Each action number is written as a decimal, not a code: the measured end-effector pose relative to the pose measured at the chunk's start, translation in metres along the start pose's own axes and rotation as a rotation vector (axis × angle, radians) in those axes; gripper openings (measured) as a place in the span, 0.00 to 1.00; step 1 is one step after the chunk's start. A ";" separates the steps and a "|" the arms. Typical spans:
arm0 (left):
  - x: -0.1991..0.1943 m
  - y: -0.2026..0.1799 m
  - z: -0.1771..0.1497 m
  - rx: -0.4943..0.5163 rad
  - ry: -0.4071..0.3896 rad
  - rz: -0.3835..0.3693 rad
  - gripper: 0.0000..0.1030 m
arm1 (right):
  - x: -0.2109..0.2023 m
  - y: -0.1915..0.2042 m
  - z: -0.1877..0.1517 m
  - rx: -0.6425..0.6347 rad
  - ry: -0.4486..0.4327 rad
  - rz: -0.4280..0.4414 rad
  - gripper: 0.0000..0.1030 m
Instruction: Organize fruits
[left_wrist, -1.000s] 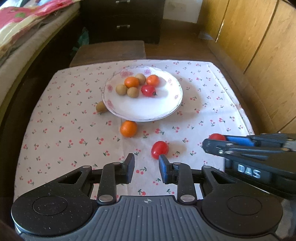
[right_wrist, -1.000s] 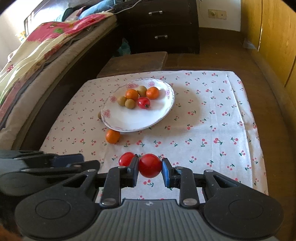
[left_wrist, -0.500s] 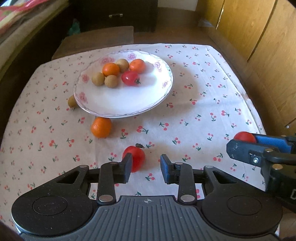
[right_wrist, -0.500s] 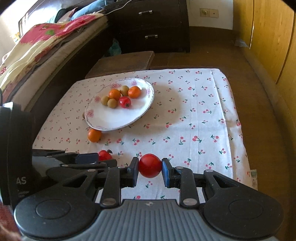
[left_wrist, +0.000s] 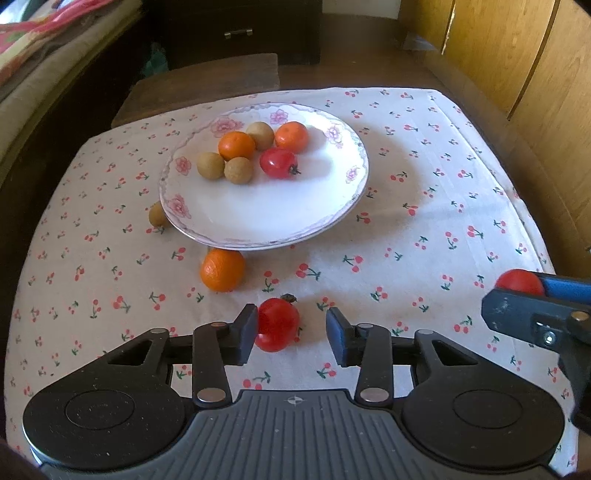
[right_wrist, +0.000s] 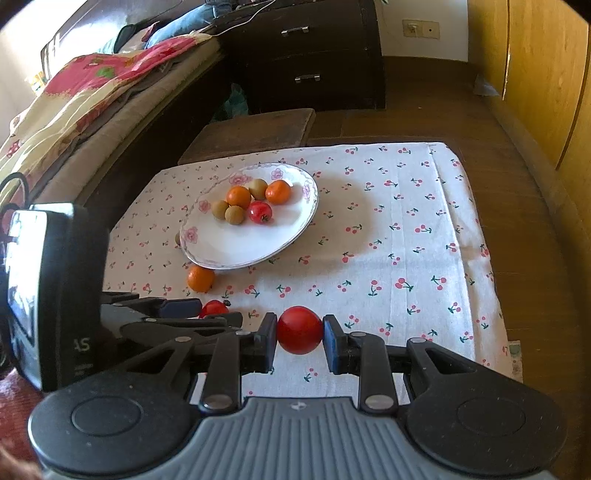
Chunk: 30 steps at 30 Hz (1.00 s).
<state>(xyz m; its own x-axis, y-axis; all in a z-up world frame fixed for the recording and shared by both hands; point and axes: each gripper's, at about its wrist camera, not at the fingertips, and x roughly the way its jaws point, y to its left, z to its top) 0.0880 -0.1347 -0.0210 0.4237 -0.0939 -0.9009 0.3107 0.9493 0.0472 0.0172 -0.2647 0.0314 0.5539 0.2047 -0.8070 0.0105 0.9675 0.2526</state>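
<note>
I have the tabletop (left_wrist: 424, 221) under its white cherry-print cloth filling most of both wrist views, with a bed (right_wrist: 74, 110) off to its left and a dark chest of drawers (right_wrist: 314, 55) behind it. On the cloth stands the white floral plate (left_wrist: 266, 218), carrying two oranges, three small brown fruits and one red tomato, all bunched toward its far side. My left hand-held gripper (left_wrist: 291, 330) points steeply down at the near edge of the cloth; its jaws are opening, and a loose tomato (left_wrist: 277, 325) lies on the cloth between them, against the left pad with a clear gap to the right pad, so nothing is grasped there. My right hand-held gripper (right_wrist: 300, 332) is clenched on a second tomato (right_wrist: 299, 329), both pads pressing its sides, held above the cloth. A stray orange (left_wrist: 222, 269) sits just beside the plate's near rim, and a small brown fruit (left_wrist: 158, 215) peeks out at the plate's left edge.
</note>
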 end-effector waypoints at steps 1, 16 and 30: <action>0.001 0.000 0.001 0.003 0.003 0.000 0.47 | 0.000 0.001 0.000 -0.001 0.000 0.002 0.27; 0.022 0.004 0.005 -0.031 0.049 -0.032 0.44 | 0.011 0.005 0.000 -0.017 0.029 -0.001 0.27; 0.027 0.003 0.008 -0.016 0.031 -0.044 0.36 | 0.016 0.007 0.002 -0.018 0.036 -0.003 0.27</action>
<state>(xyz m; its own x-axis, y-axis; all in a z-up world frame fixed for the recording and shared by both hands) 0.1068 -0.1369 -0.0416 0.3834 -0.1266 -0.9149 0.3149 0.9491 0.0006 0.0281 -0.2555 0.0214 0.5235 0.2068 -0.8266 -0.0027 0.9705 0.2411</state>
